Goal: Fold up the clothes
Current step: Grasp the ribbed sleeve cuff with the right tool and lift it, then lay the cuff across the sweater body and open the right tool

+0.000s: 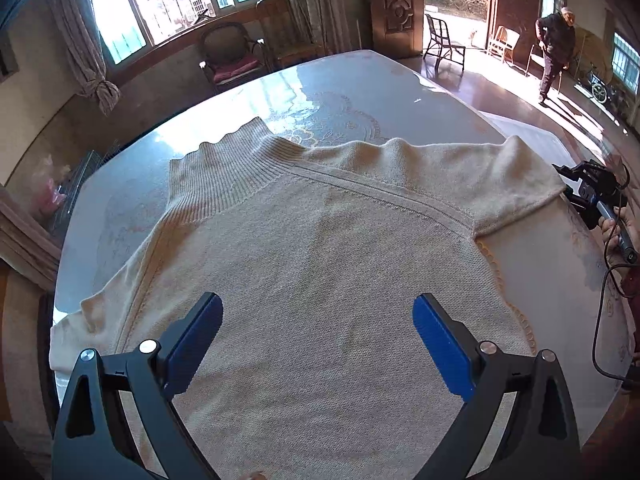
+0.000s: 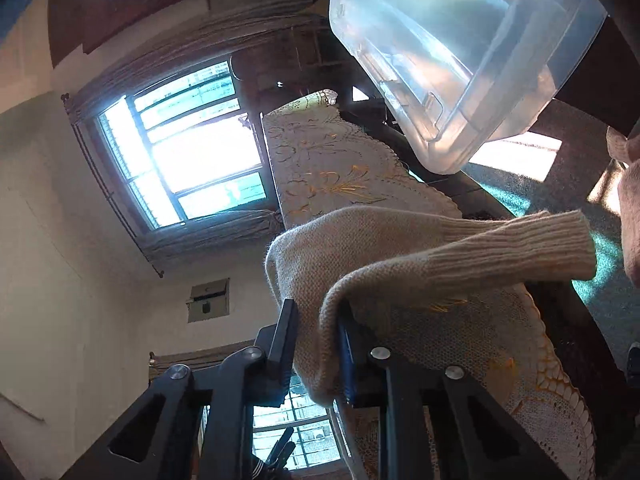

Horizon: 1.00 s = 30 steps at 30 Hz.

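Note:
A beige knit sweater (image 1: 320, 264) lies spread flat on the table (image 1: 360, 80), its ribbed collar (image 1: 224, 176) pointing away and to the left. My left gripper (image 1: 318, 320) hovers over the sweater's body, open, with nothing between its blue pads. The sweater's right sleeve (image 1: 500, 176) runs off to the table's right edge, where my right gripper (image 1: 576, 184) shows as a black frame in a hand. In the right wrist view my right gripper (image 2: 316, 344) is shut on that sleeve (image 2: 360, 256), the fabric bunched between its pads and the ribbed cuff (image 2: 520, 244) sticking out to the right.
A lace cloth (image 2: 328, 168) with yellow embroidery covers the table. A clear plastic bin (image 2: 460, 40) fills the upper right of the right wrist view. Chairs (image 1: 232, 56) stand behind the table by the windows. A person (image 1: 554, 56) walks near the open door at far right.

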{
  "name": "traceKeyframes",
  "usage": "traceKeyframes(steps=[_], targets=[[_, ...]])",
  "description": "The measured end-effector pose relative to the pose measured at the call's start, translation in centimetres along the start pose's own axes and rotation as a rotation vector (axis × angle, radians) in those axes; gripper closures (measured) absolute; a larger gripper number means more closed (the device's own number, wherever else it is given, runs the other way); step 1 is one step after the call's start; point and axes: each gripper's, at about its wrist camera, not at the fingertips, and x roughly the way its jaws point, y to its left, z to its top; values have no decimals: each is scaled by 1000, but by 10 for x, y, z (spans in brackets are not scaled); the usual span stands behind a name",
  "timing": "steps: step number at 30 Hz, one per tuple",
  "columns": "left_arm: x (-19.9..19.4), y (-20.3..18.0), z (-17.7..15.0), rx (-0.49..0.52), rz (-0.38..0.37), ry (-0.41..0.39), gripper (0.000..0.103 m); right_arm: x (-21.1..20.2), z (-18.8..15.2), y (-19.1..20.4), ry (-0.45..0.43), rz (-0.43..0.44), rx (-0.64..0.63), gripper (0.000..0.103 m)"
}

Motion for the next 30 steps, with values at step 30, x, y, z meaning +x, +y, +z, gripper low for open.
traceKeyframes(steps=[30], targets=[[-55,150,-132,-310,-10,-215,5,274,-219,241,334,-277,-801,99]])
